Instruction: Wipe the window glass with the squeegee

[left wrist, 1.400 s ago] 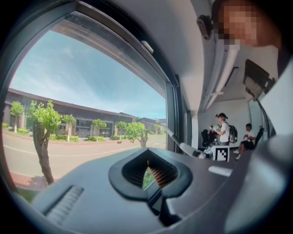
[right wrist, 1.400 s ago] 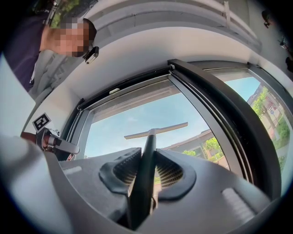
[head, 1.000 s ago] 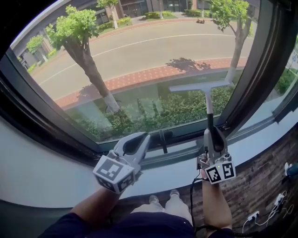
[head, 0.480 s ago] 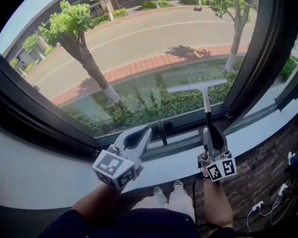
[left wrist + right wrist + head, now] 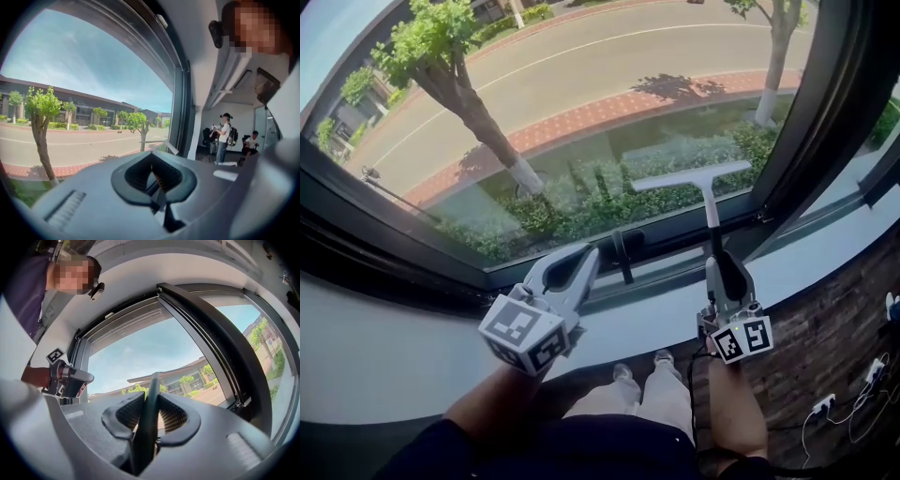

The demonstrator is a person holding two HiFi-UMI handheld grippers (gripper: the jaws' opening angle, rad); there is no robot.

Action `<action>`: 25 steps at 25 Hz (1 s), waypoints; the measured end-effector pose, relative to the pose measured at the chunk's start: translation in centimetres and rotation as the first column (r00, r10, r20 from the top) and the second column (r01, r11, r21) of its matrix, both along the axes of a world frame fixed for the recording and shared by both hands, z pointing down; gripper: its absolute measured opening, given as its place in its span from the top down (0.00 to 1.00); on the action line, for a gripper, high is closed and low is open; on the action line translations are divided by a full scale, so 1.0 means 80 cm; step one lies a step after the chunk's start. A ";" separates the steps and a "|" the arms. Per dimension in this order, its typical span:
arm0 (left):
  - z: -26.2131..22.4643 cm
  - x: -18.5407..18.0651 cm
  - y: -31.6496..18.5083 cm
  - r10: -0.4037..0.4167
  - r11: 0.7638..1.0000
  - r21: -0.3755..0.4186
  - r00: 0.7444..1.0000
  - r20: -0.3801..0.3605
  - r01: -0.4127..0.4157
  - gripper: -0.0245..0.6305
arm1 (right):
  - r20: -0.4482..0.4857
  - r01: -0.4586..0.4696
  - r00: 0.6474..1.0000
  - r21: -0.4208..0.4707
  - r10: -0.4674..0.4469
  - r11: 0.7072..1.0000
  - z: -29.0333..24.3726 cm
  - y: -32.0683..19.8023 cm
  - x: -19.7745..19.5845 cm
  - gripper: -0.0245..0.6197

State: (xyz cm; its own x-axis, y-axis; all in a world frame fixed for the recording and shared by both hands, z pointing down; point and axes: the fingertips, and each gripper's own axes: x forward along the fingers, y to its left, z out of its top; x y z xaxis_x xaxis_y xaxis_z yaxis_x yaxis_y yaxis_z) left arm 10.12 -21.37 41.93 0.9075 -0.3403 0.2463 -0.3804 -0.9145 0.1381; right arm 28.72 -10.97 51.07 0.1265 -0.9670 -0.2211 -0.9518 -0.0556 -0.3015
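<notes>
1. My right gripper [image 5: 719, 269] is clamped on the squeegee [image 5: 710, 204] handle, and the shaft runs straight out of the jaws.
2. My left gripper [image 5: 571, 274], level with it to its left, has its jaws together and holds nothing.
3. Beyond the right jaws, the blade sits at the lower window glass [image 5: 581, 103].

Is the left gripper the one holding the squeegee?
No, the right gripper clamps the squeegee by its handle; the left gripper is shut on nothing.
</notes>
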 end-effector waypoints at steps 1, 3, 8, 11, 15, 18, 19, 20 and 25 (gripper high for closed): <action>0.001 0.000 -0.001 -0.001 1.000 0.001 1.000 0.004 0.001 0.97 | 0.003 0.001 1.000 -0.004 -0.001 1.000 0.006 0.000 0.000 0.80; 0.003 0.000 -0.003 -0.006 1.000 0.005 1.000 0.013 0.005 0.97 | -0.003 0.007 1.000 -0.009 -0.007 1.000 0.016 0.001 -0.002 0.80; 0.017 -0.006 -0.003 -0.024 1.000 -0.001 0.999 0.035 0.024 0.97 | -0.019 0.021 1.000 -0.031 -0.022 0.999 0.042 0.004 -0.007 0.80; 0.027 -0.004 -0.002 -0.033 0.999 -0.012 0.998 0.054 0.034 0.97 | -0.009 0.026 1.000 -0.048 -0.026 0.998 0.059 0.007 -0.006 0.80; 0.031 0.003 -0.001 -0.035 0.999 -0.015 0.997 0.074 0.037 0.97 | 0.011 0.033 0.999 -0.077 -0.032 0.997 0.079 0.010 -0.004 0.80; 0.035 0.009 0.001 -0.036 0.999 -0.023 0.996 0.085 0.038 0.97 | 0.023 0.037 0.999 -0.092 -0.035 0.995 0.093 0.012 -0.002 0.80; 0.037 0.010 0.001 -0.035 0.999 -0.025 0.995 0.090 0.038 0.97 | 0.027 0.039 0.999 -0.098 -0.036 0.994 0.099 0.012 -0.002 0.80; 0.039 0.011 0.001 -0.035 0.999 -0.027 0.995 0.095 0.038 0.97 | 0.030 0.041 0.999 -0.104 -0.038 0.994 0.104 0.013 -0.002 0.80; 0.049 0.018 0.006 -0.044 0.998 -0.043 0.993 0.106 0.049 0.97 | 0.057 0.051 0.997 -0.153 -0.043 0.987 0.134 0.019 0.002 0.80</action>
